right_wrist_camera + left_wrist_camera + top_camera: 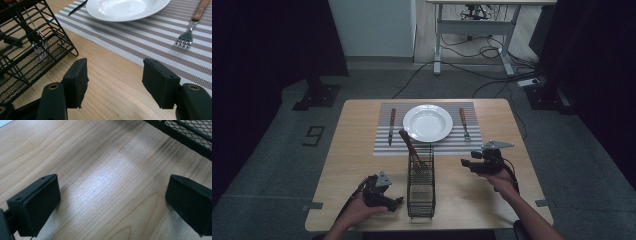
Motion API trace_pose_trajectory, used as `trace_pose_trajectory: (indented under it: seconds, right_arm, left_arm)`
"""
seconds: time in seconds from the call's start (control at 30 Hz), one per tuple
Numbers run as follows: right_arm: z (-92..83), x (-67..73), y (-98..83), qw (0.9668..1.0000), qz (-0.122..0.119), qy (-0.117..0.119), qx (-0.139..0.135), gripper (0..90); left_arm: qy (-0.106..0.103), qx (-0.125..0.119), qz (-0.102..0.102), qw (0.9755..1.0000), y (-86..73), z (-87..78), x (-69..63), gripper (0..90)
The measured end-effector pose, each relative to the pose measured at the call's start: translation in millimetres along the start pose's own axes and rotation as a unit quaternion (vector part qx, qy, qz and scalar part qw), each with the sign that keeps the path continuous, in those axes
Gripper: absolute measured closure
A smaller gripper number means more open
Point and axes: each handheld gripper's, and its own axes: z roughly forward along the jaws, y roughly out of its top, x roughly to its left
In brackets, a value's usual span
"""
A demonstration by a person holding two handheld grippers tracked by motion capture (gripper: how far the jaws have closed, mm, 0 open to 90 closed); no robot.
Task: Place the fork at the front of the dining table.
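A white plate (428, 122) sits on a striped placemat (427, 145) at the table's far side. A wooden-handled knife (392, 125) lies left of the plate and a wooden-handled fork (464, 123) lies to its right. A black wire basket (420, 181) stands in the middle of the table with a wooden-handled utensil (412, 149) leaning in it. My left gripper (395, 202) rests low on the table left of the basket, open and empty. To the right of the basket my right gripper (466, 164) hovers, open and empty, pointing at the basket (27, 47), with the fork (190, 27) ahead.
The wooden table (362, 150) has bare wood on both sides of the basket. Beyond it on the floor are cables, a power strip (531, 81) and a desk frame (472, 30). Dark curtains hang left and right.
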Motion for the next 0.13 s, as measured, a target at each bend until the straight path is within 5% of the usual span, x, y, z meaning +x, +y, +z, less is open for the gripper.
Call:
trace_pose_trajectory:
  seconds: [0.13]
  right_arm:
    - [2.0, -1.4, -0.8, 1.0000, 0.000, -0.001, 0.004, 37.0]
  left_arm:
    - [0.000, 0.000, 0.000, 1.0000, 0.0, 0.0, 0.0, 0.0]
